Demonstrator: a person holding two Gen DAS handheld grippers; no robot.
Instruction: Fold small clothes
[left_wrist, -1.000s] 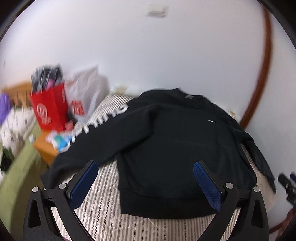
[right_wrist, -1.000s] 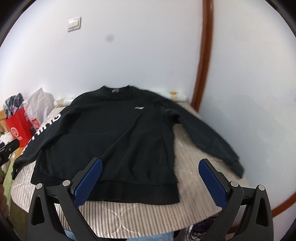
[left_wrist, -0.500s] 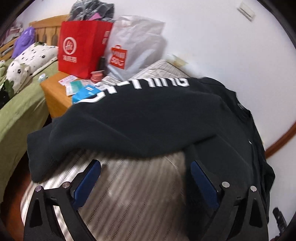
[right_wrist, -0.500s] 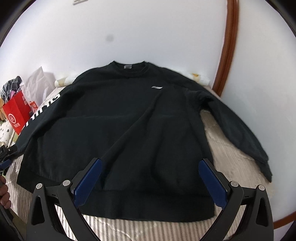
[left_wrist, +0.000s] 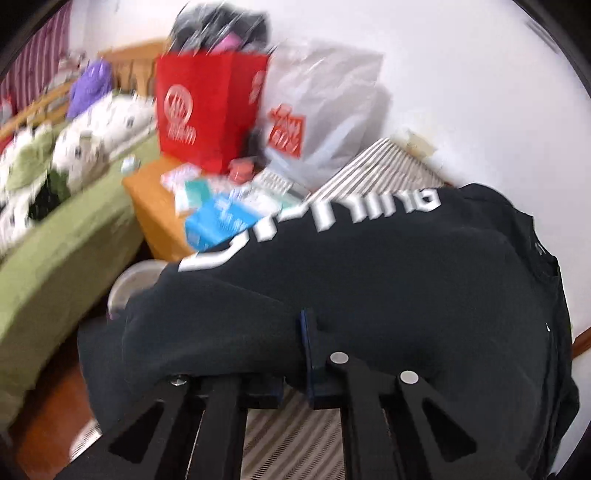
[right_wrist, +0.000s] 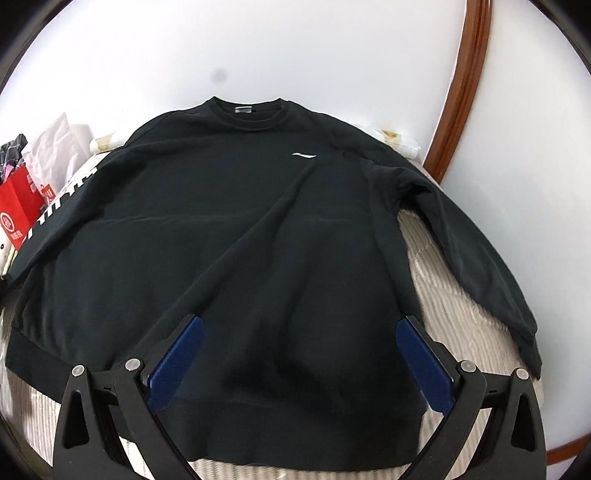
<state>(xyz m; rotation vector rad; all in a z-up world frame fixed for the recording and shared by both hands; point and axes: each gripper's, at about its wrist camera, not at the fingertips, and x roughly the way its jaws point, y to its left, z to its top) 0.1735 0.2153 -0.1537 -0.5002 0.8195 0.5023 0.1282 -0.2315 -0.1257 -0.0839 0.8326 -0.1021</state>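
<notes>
Black, thick knit: the sweatshirt (right_wrist: 236, 236) lies face up on a striped bed (right_wrist: 454, 295), collar toward the wall at the top of the right wrist frame, hem nearest the camera, both sleeves spread out to the sides. It looks like heavy cotton fleece, soft and limp, with nothing stiff in it, so it should sag wherever it is lifted and drag on the ribbed bed cover rather than slide.

In the left wrist view the left tongs (left_wrist: 306, 354) have just been closing and now pinch the dark cloth near the lower middle of the frame, at the end of the sleeve (left_wrist: 332, 236) with white lettering. Fabric bunches over and around the blue pads, so the grip seems to hold more than 1 layer. Blur hides how deep the bite is.

The right tongs (right_wrist: 299, 362) stand wide, 1 blue pad on each side of the lower body panel at the bottom of the frame, just above the ribbed hem (right_wrist: 295, 428); contact cannot be judged.

Good places to hold are probably the ribbed cuffs and hem, which are denser and less likely to slip out than the plain body. A pinch through both layers near a corner should keep the fold edge straight.

A red bag (left_wrist: 210, 110) and a white bag (left_wrist: 325, 118) stand at the upper left of the left wrist frame, apart from the garment.
</notes>
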